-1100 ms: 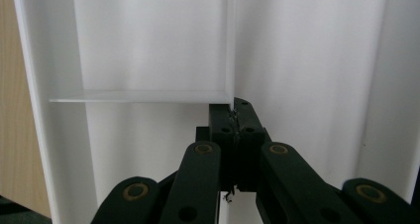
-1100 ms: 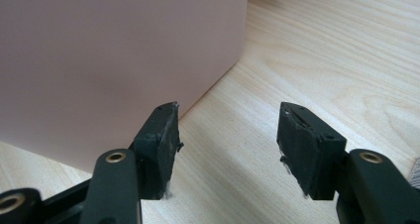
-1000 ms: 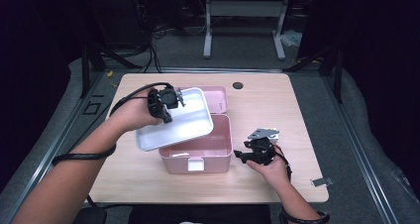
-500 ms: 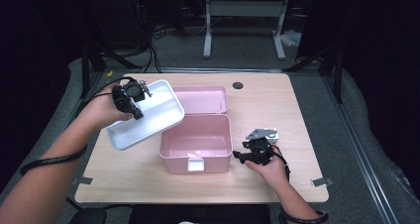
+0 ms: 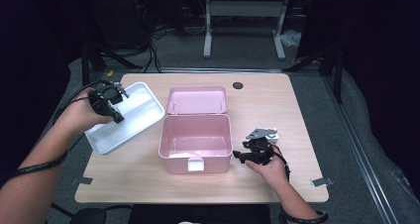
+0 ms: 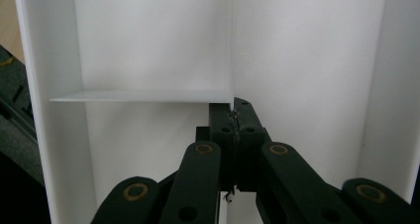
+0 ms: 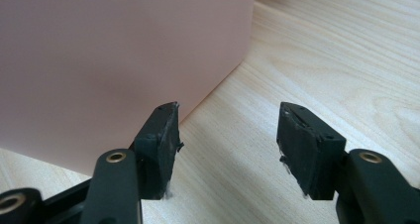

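Observation:
A white divided tray (image 5: 126, 117) hangs tilted over the table's left part, partly past the edge. My left gripper (image 5: 116, 112) is shut on the tray's thin inner divider; in the left gripper view the jaws (image 6: 234, 110) pinch that wall, with the tray floor (image 6: 307, 60) behind them. A pink box (image 5: 195, 140) stands at mid table, its lid (image 5: 197, 100) swung open to the far side. My right gripper (image 5: 241, 155) rests low on the table just right of the box, open with nothing in it (image 7: 228, 130). The pink box wall (image 7: 109, 55) rises beside the left jaw.
The wooden table (image 5: 277, 110) has a dark round hole (image 5: 237, 85) near its far edge. Tape marks sit at the front corners (image 5: 319, 182). Dark floor, cables and a stand's legs lie beyond the table. A pale patch shows at the box's bottom (image 5: 179, 154).
My left gripper has carried the white tray leftward, from above the pink box to the table's left side. The right gripper has stayed in place.

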